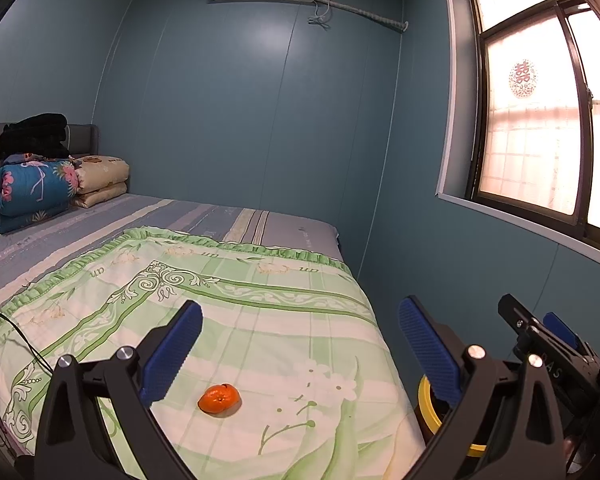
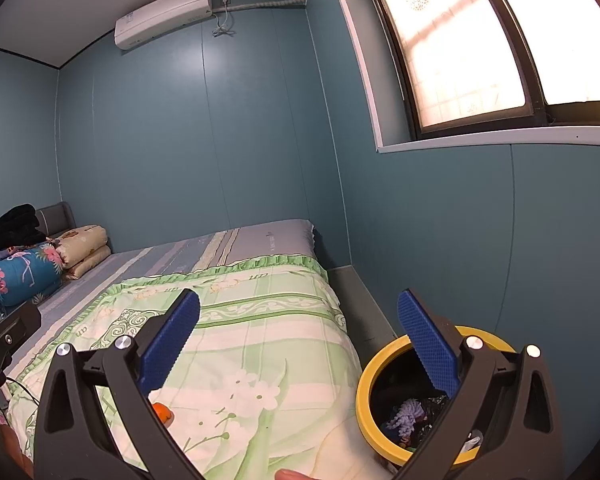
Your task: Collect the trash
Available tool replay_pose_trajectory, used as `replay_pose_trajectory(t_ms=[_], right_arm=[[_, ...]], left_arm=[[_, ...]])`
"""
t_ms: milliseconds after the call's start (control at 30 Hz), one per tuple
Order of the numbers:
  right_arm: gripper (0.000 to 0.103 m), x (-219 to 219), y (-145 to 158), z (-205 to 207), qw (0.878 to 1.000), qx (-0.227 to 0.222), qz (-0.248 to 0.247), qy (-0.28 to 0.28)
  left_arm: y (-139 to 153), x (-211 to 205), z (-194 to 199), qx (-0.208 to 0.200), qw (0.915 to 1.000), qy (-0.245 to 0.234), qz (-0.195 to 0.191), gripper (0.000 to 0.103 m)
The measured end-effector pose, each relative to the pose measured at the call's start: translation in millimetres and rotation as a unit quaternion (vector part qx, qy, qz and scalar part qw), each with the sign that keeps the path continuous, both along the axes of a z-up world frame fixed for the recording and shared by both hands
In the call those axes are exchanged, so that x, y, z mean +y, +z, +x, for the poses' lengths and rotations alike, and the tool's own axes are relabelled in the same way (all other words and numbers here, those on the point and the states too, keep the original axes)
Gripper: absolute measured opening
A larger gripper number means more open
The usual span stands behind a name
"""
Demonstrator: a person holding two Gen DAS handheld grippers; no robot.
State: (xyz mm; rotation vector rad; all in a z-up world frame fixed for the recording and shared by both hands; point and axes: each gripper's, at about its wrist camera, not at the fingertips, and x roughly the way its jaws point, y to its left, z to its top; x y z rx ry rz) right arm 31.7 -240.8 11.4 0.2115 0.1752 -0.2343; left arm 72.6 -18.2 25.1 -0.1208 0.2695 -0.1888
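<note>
An orange tangerine [image 1: 219, 399] lies on the green floral bedspread [image 1: 260, 320] near the bed's front edge. My left gripper [image 1: 300, 344] is open and empty, above and just behind it. A bin with a yellow rim [image 2: 380, 364] stands on the floor right of the bed and holds purple and dark scraps [image 2: 406, 420]. My right gripper [image 2: 298, 340] is open and empty, its right finger over the bin. The tangerine peeks out behind the right gripper's left finger in the right wrist view [image 2: 163, 412]. The bin's rim also shows in the left wrist view [image 1: 428, 412].
Folded quilts [image 1: 32, 192] and dark clothes [image 1: 36, 134] are stacked at the headboard. Black cables [image 1: 16, 340] run over the bed's left edge. A blue wall and a window [image 1: 540, 128] stand to the right. The right gripper's body [image 1: 548, 344] is at the left wrist view's right edge.
</note>
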Motion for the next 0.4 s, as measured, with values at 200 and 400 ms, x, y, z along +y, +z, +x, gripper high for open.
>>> replay_pose_trajectory(t_ms=[200,400], right_arm=[[0.095,-0.1,-1.7,0.9,1.0,0.004,0.0,0.002],[0.095,-3.2,-2.0,2.2,1.0,0.005,0.004,-0.001]], left_arm=[[-1.5,-2.9,0.2,0.003,1.0,-0.002,0.004,0.095],[-2.8,-3.9,3.0,0.009,1.0,-0.003,0.003,0.095]])
